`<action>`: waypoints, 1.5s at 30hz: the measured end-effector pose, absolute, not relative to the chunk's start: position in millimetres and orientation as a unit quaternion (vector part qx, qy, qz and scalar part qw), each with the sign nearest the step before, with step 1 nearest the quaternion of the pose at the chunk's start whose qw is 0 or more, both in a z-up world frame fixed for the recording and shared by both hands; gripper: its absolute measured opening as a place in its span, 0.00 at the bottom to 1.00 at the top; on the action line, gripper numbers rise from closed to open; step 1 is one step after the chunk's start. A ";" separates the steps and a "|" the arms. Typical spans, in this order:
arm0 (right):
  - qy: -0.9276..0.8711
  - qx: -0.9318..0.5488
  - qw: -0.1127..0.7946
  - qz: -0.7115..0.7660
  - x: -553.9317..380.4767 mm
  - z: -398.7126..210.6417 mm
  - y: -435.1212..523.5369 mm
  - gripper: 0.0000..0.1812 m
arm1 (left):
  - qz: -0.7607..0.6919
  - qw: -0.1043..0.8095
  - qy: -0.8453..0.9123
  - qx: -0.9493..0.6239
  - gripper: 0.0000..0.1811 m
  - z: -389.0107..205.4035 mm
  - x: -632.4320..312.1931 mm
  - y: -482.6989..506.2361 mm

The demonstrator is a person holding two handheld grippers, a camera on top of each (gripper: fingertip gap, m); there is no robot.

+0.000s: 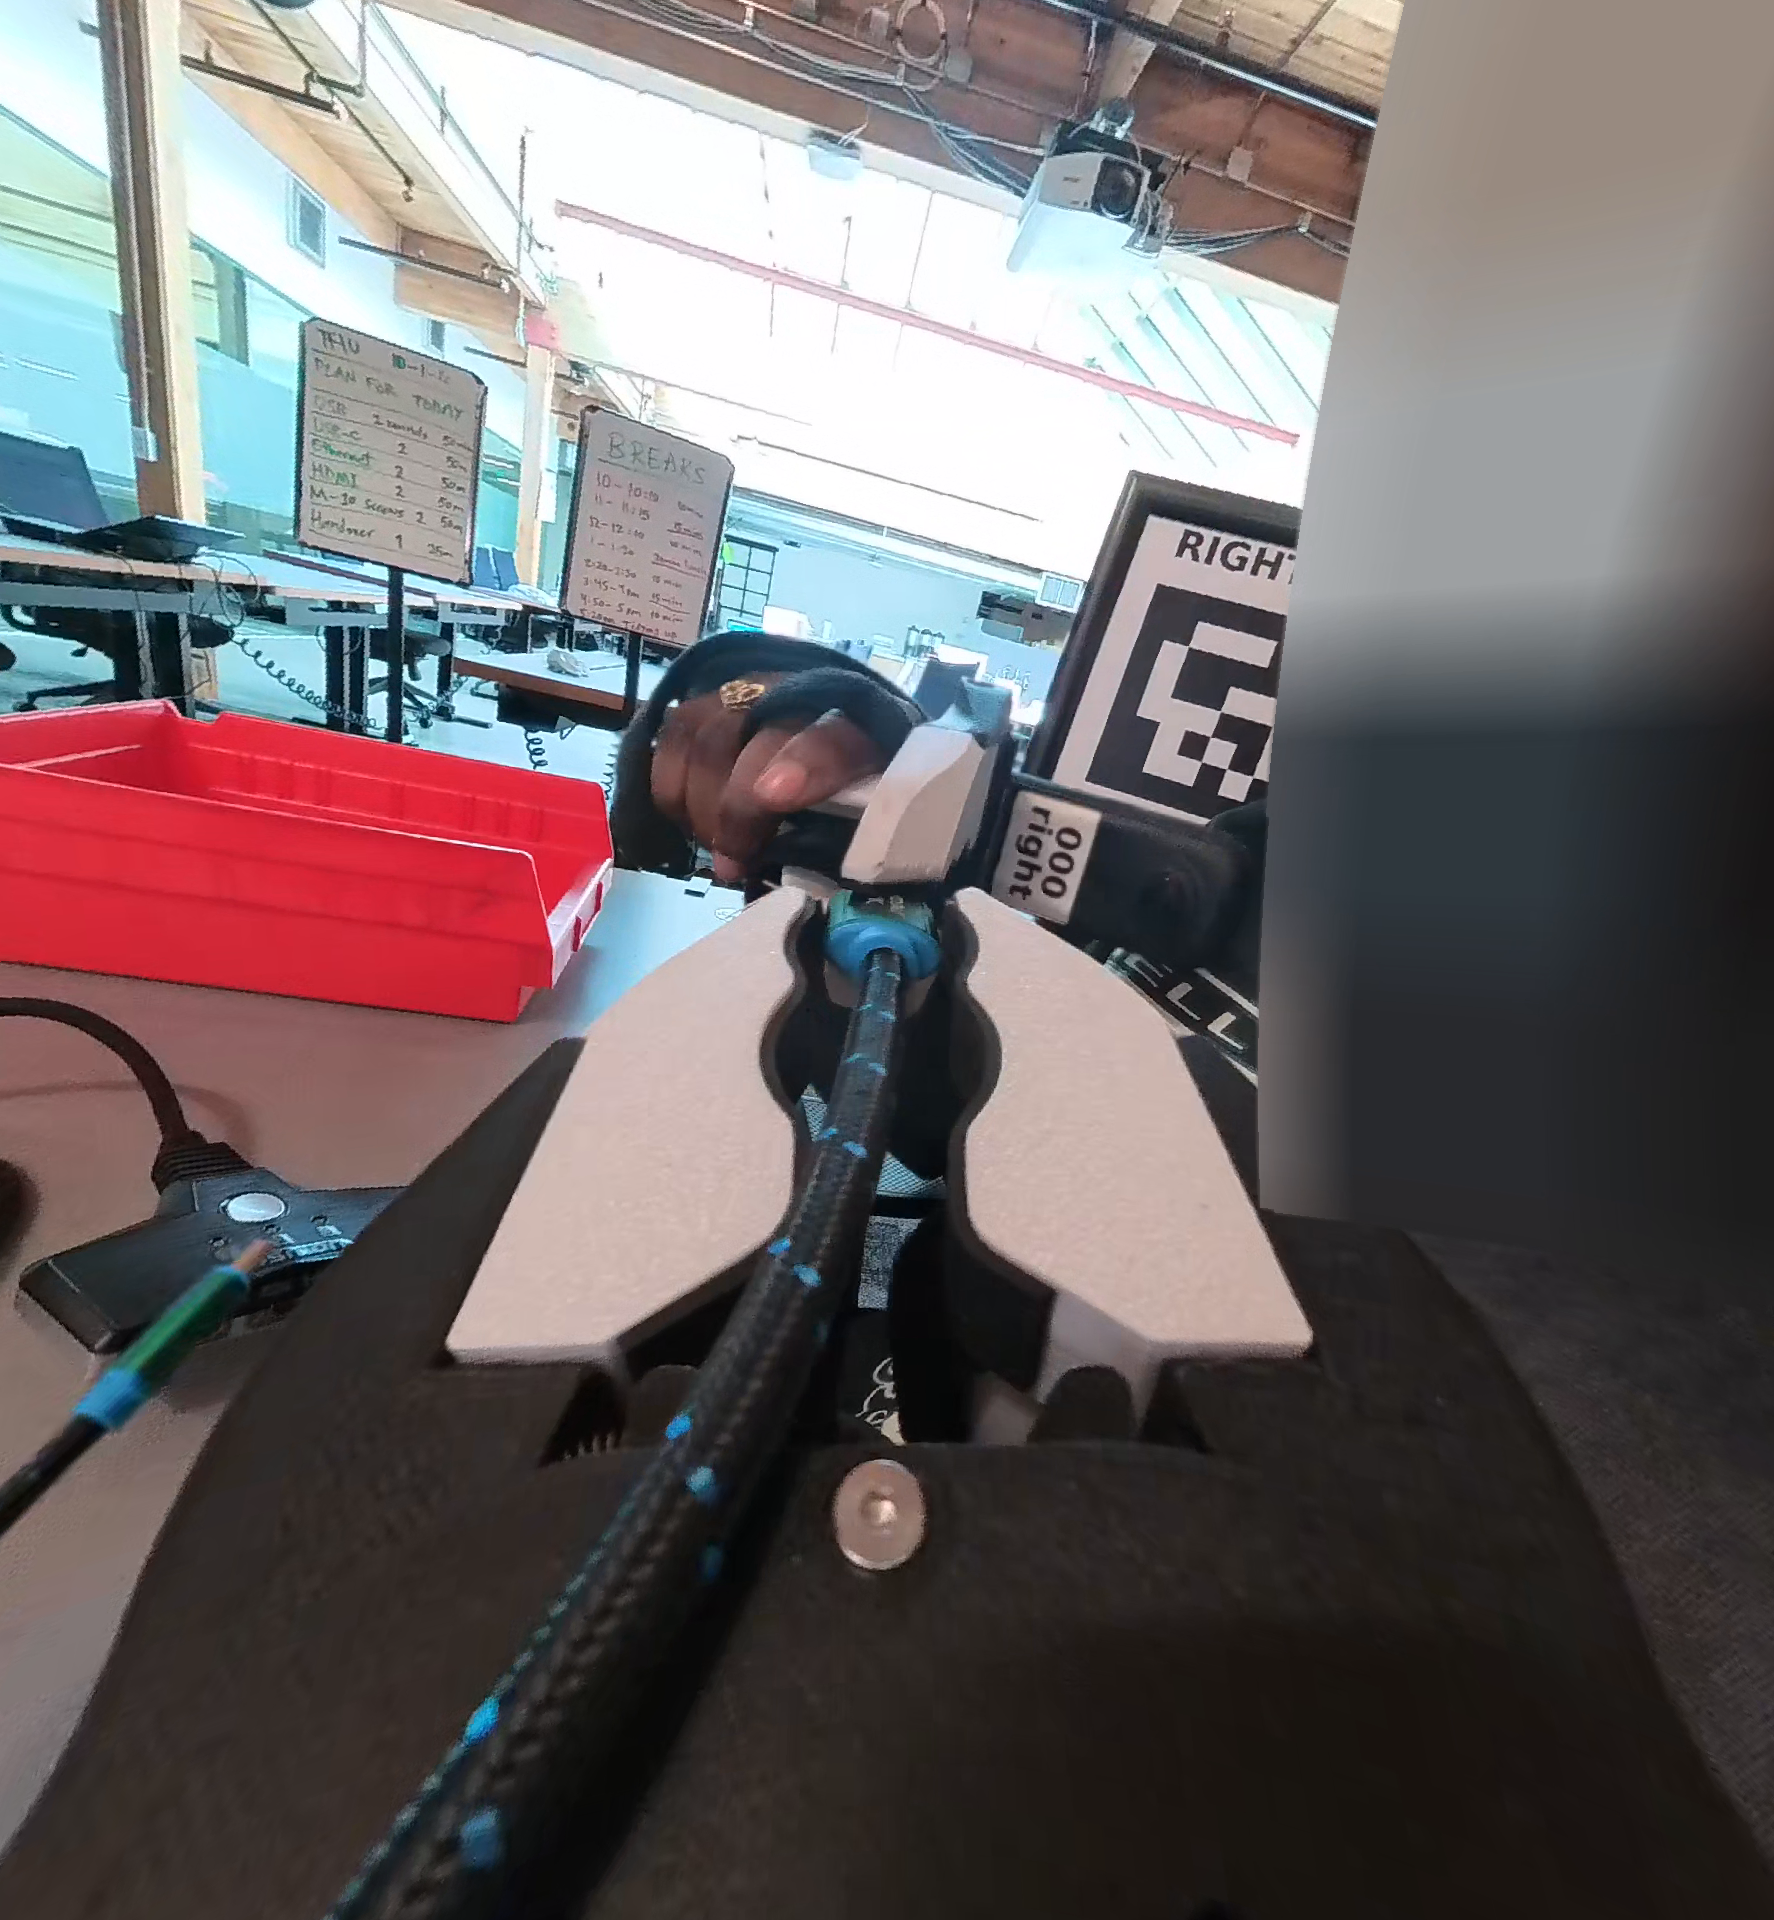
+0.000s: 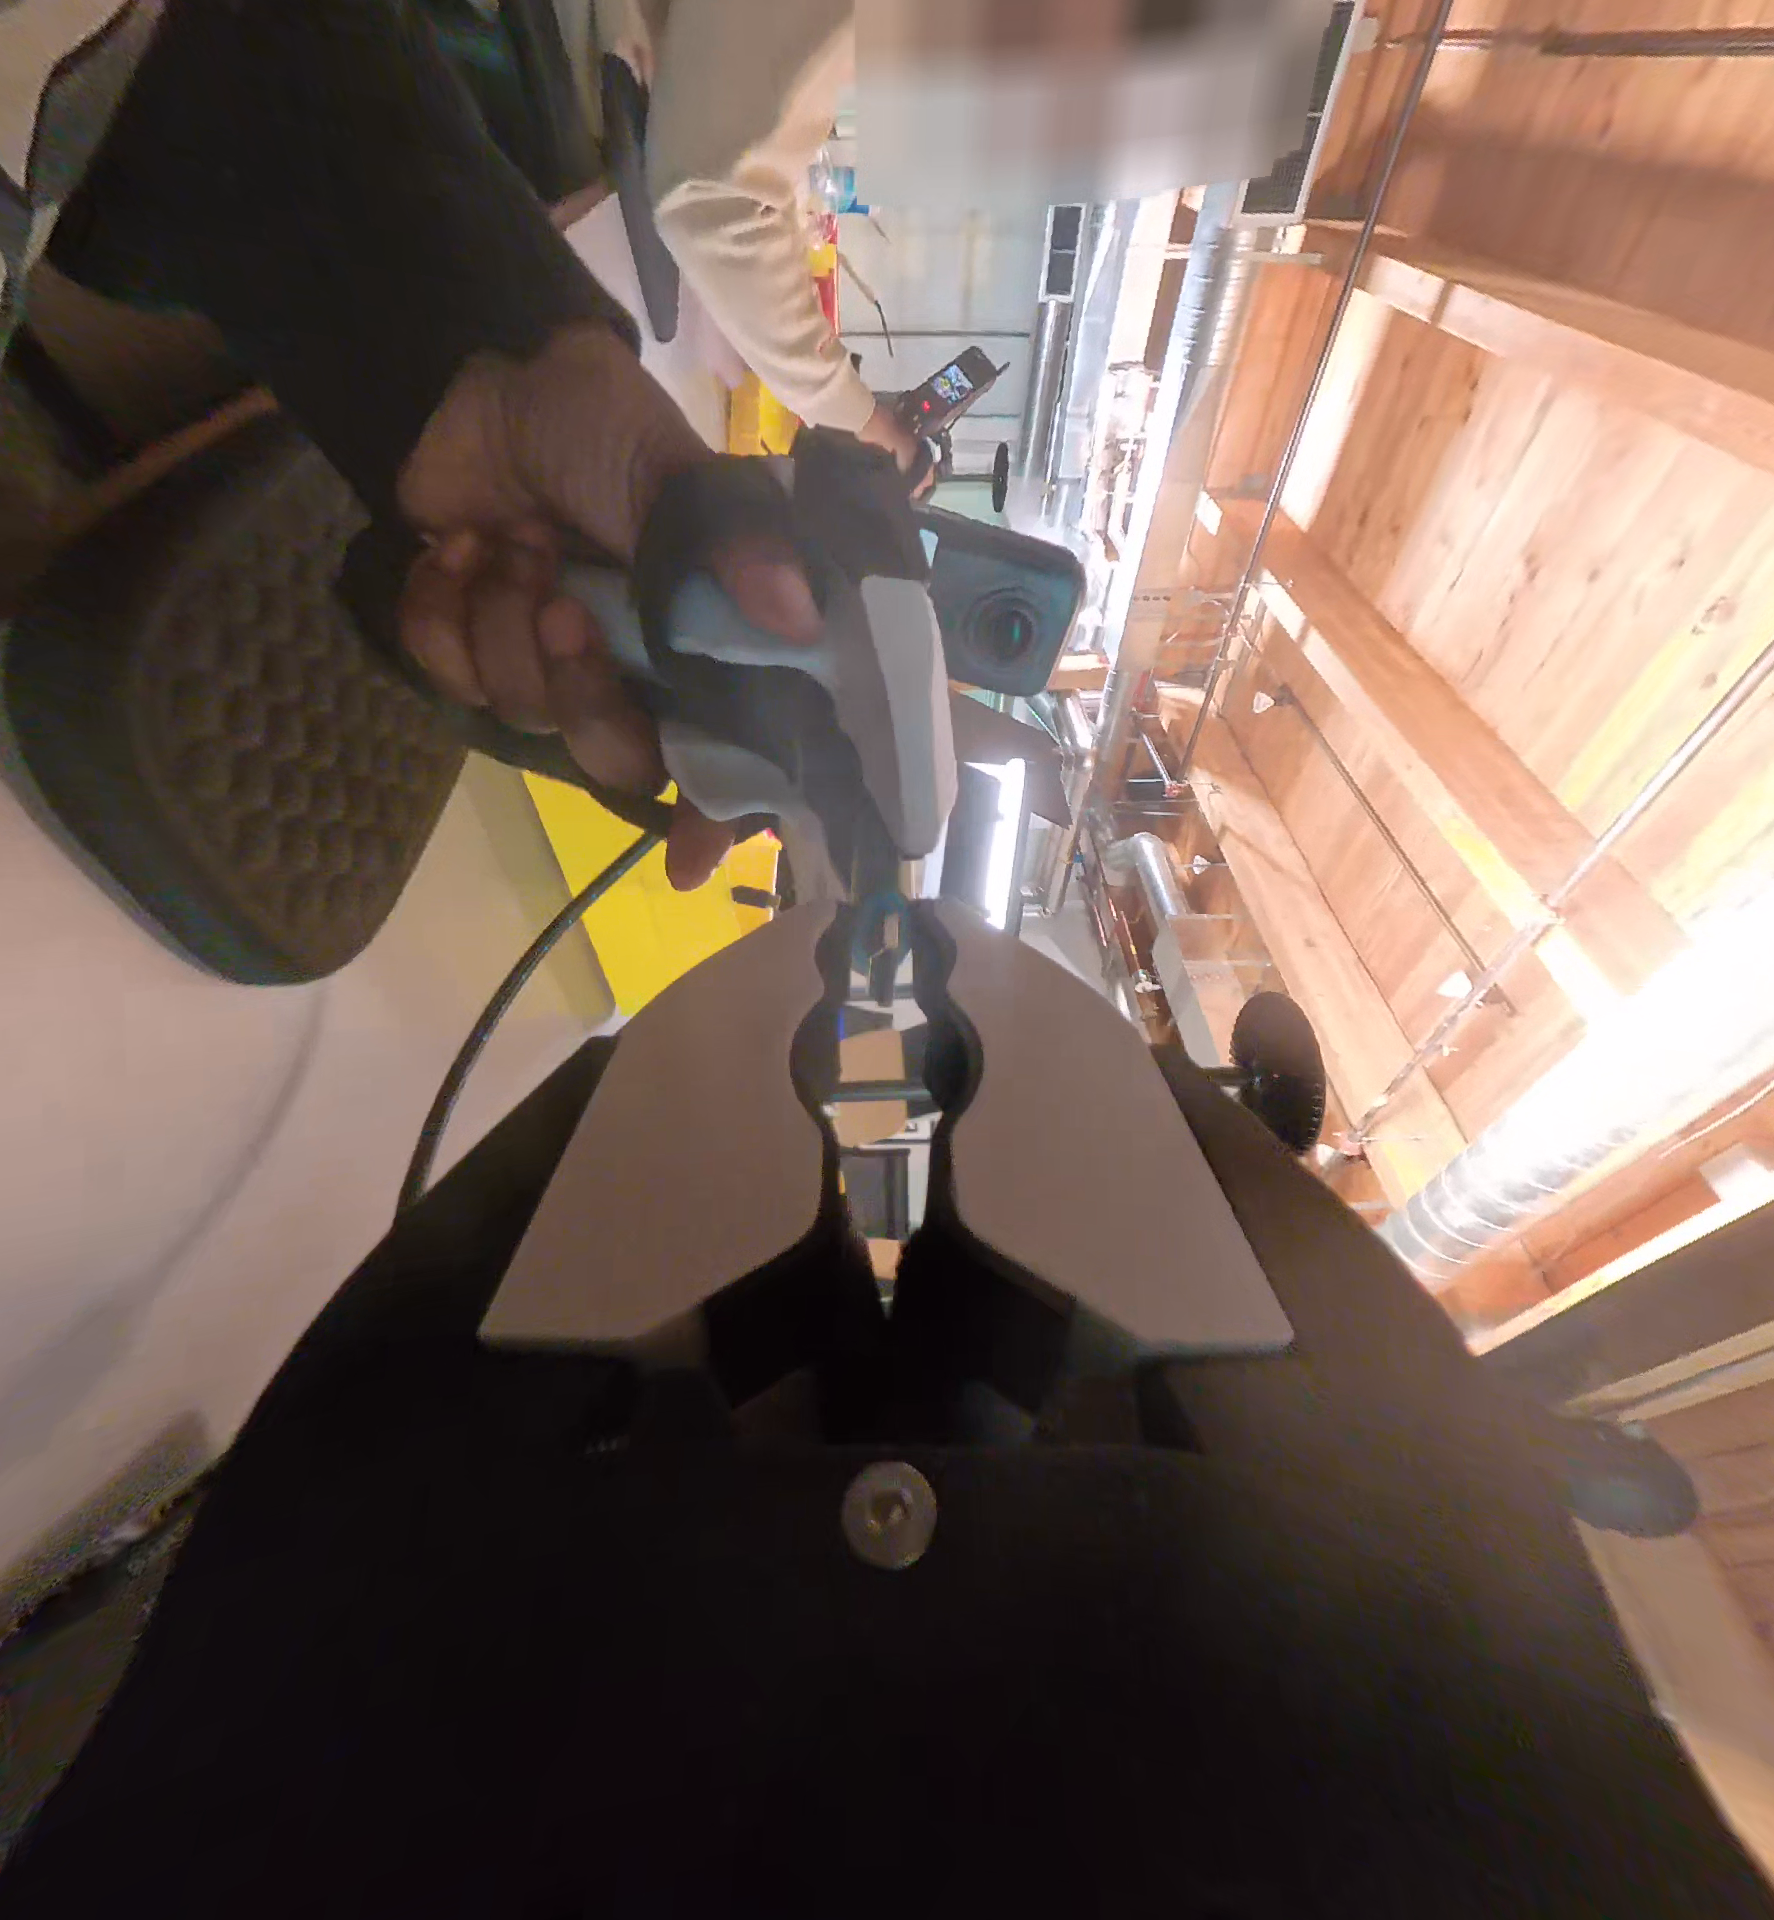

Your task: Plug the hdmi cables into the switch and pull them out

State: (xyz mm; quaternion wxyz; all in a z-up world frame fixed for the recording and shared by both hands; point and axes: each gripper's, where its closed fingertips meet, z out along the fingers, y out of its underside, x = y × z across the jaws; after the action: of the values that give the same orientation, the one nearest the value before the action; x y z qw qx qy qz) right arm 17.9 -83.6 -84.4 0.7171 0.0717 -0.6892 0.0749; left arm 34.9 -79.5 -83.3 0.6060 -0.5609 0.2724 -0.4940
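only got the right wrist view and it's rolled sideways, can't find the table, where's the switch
observer: The switch lies flat on the table, low on the left of the left wrist view, in front of a red bin.
operator: is the other cable in it
observer: Cannot tell. A second plug with a blue collar points at the switch's near edge, but it is blurred.
operator: where does my cable run
observer: The braided cable leaves the plug, passes between the fingers of the left hand-held gripper, which is shut on the plug, and runs back over its body toward the camera.
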 end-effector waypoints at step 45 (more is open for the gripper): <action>-0.824 -0.353 0.255 0.362 21.9 -194.1 11.5 0.20 | -0.228 0.736 0.277 -0.574 0.12 -111.4 -21.4 -55.3</action>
State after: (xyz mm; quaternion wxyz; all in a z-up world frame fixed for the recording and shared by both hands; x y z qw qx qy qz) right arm 21.9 11.5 -194.1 0.2554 -0.3533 -0.8239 0.3623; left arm -21.4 -55.3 -111.4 0.7356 -0.5744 0.2774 -0.2282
